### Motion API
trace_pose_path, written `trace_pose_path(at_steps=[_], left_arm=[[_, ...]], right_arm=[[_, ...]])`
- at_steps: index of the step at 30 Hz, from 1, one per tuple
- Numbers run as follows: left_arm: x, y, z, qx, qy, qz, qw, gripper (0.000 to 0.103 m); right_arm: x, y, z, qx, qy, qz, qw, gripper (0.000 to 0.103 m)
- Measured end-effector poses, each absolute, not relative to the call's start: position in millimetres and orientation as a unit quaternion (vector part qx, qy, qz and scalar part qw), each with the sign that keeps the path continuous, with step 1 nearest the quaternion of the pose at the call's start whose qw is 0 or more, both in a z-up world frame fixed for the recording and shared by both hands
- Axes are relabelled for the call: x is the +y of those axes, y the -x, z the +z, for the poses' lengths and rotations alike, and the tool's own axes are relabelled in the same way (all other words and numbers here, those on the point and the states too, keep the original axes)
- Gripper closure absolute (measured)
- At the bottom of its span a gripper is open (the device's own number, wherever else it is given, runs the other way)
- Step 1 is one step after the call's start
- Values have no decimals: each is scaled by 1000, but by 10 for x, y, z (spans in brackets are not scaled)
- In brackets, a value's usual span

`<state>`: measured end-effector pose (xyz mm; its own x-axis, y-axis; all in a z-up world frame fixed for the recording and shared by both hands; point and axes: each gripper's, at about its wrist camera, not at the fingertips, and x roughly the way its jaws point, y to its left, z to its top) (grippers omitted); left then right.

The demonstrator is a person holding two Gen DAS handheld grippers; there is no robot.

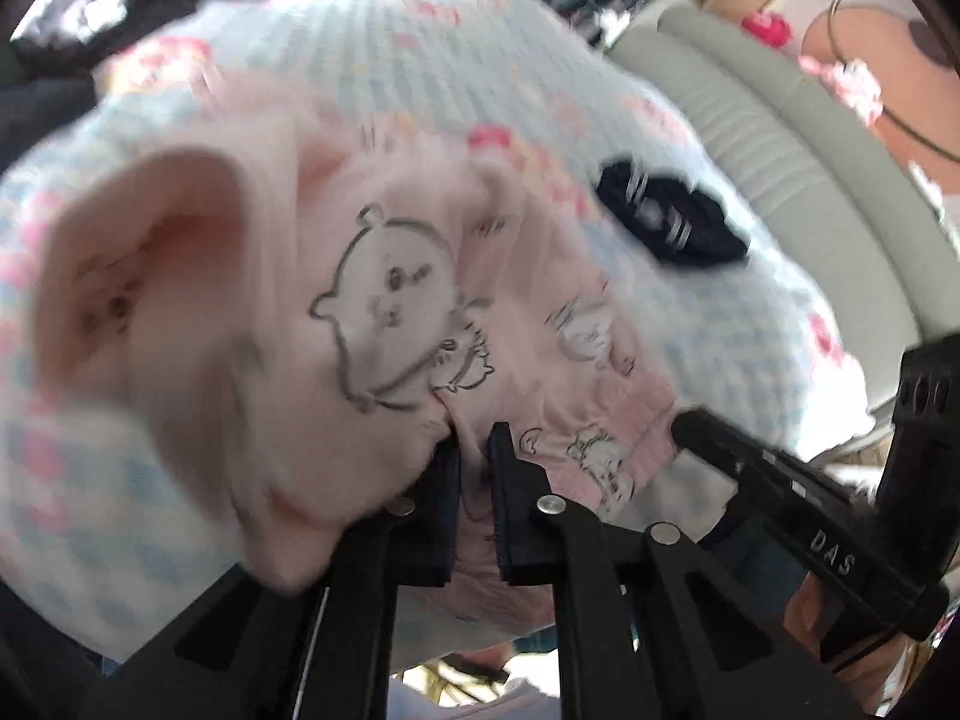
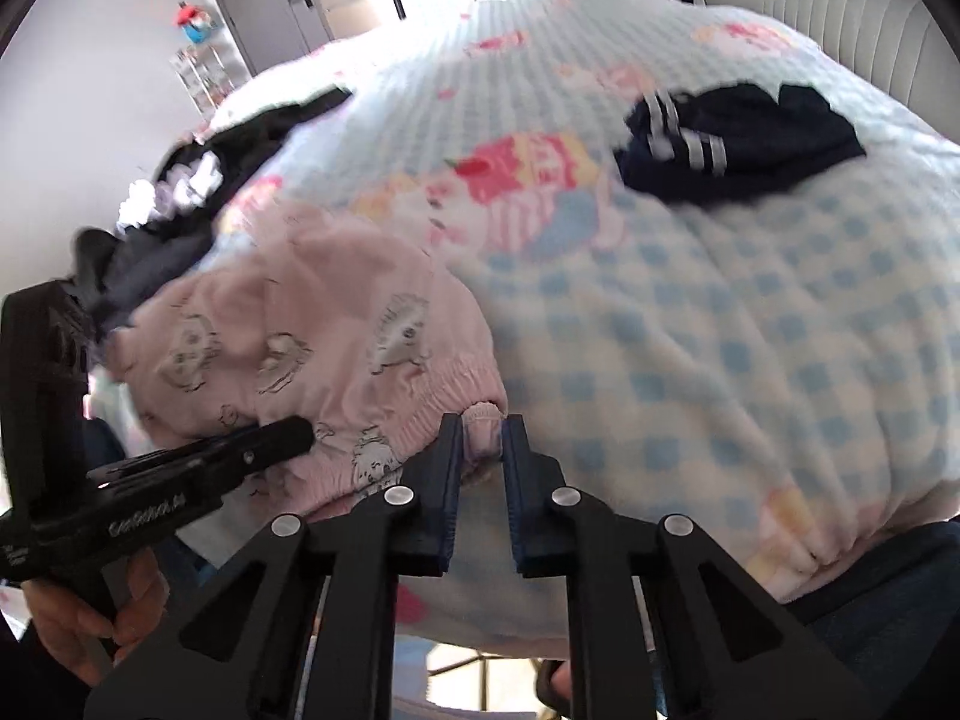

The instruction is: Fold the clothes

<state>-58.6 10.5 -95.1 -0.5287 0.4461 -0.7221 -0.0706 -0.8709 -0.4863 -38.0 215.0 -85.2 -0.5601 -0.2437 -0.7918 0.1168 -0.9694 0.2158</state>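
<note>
A pink garment (image 1: 360,276) printed with cartoon animals lies bunched on a blue-and-white checked blanket (image 1: 420,30). My left gripper (image 1: 477,468) is shut on a fold of the pink garment near its elastic hem. In the right wrist view the same pink garment (image 2: 312,330) shows its gathered waistband, and my right gripper (image 2: 483,438) is shut on that waistband's right end. The two grippers sit close together along the hem. The right gripper (image 1: 684,425) shows at the right of the left wrist view. The left gripper (image 2: 300,431) shows at the left of the right wrist view, held by a hand.
A dark navy garment with white stripes (image 2: 738,144) lies farther back on the blanket (image 2: 720,330). A heap of dark clothes (image 2: 198,180) sits at the far left edge. A ribbed cream cushion (image 2: 840,0) borders the blanket at the back right.
</note>
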Motion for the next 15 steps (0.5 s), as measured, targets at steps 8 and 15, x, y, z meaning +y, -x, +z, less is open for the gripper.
trace_pose_path(at_steps=[8,15], left_arm=[[-365,539,-285,-188,369,904,103,95],[-470,517,-739,-167,450,869,119,95]], right_arm=[[2026,386,-457,-68,-411,-904,94,91],[1885,451,-873,-88,-485,-861,124,80]])
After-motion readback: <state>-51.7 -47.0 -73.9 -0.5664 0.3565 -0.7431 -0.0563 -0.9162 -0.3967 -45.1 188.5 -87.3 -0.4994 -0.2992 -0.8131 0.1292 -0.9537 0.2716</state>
